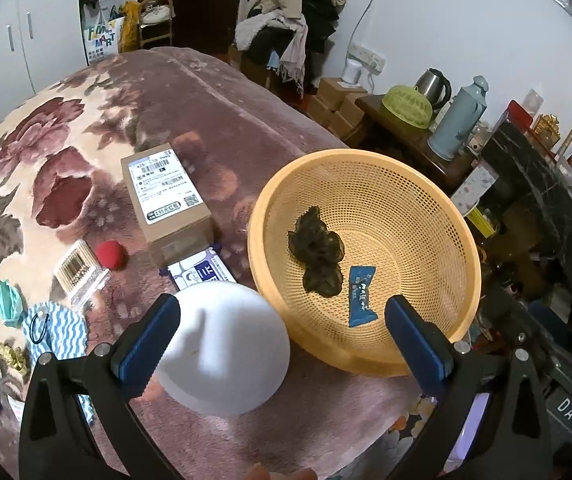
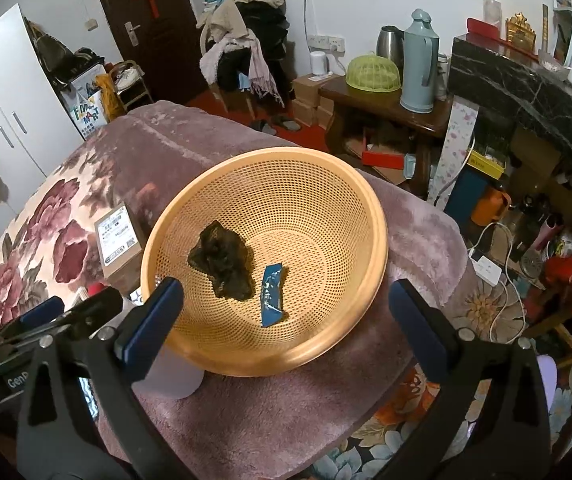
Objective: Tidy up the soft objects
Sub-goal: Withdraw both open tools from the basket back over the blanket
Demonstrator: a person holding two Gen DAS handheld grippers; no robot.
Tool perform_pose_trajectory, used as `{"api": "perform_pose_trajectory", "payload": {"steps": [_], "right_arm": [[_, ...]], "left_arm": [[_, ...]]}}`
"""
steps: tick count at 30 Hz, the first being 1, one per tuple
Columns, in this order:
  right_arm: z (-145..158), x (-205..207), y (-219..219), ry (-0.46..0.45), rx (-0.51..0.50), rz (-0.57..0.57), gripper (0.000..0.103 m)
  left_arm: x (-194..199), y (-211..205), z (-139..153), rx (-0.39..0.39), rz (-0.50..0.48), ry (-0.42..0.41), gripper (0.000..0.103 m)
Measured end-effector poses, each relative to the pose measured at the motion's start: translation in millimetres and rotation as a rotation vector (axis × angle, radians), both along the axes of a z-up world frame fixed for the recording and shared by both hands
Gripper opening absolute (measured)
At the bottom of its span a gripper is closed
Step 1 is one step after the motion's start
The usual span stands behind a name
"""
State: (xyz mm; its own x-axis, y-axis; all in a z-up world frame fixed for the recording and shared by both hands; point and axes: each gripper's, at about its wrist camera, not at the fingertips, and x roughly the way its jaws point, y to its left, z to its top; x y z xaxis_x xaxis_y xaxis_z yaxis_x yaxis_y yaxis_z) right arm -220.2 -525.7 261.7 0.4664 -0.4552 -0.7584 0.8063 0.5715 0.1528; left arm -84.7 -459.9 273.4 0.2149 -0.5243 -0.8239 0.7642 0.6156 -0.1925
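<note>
An orange perforated basket (image 1: pixel 366 156) (image 2: pixel 266 152) sits on the plush floral blanket. Inside it lie a dark crumpled mesh cloth (image 1: pixel 318 248) (image 2: pixel 222 264) and a small blue packet (image 1: pixel 362 296) (image 2: pixel 272 296). My right gripper (image 2: pixel 286 324) hangs over the basket's near rim, open, with nothing between its pads. My left gripper (image 1: pixel 282 340) is open too, just left of the basket. A white domed object (image 1: pixel 226 344) (image 2: pixel 174 380) rests on the blanket against the left gripper's left pad, far from the other pad. In the right wrist view the left gripper (image 2: pixel 46 320) shows at the left edge.
Left of the basket are a cardboard box (image 1: pixel 166 200), a red soft ball (image 1: pixel 111 255), a clear box of swabs (image 1: pixel 80 272), a striped pouch (image 1: pixel 56 328) and several small packets. The blanket's edge drops off right of the basket toward a cluttered floor and table (image 2: pixel 386 108).
</note>
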Motion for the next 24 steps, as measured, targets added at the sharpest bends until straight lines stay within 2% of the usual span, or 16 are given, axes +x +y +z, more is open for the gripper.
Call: {"api": "perform_pose_trajectory", "payload": {"steps": [12, 24], "right_arm": [[14, 13, 22, 0.002, -0.027, 0.036, 0.103], [22, 44, 60, 0.009, -0.057, 0.113, 0.103]], "left_arm": [[8, 28, 6, -0.013, 0.019, -0.004, 0.102], [36, 84, 12, -0.033, 0.088, -0.011, 0.102]]}}
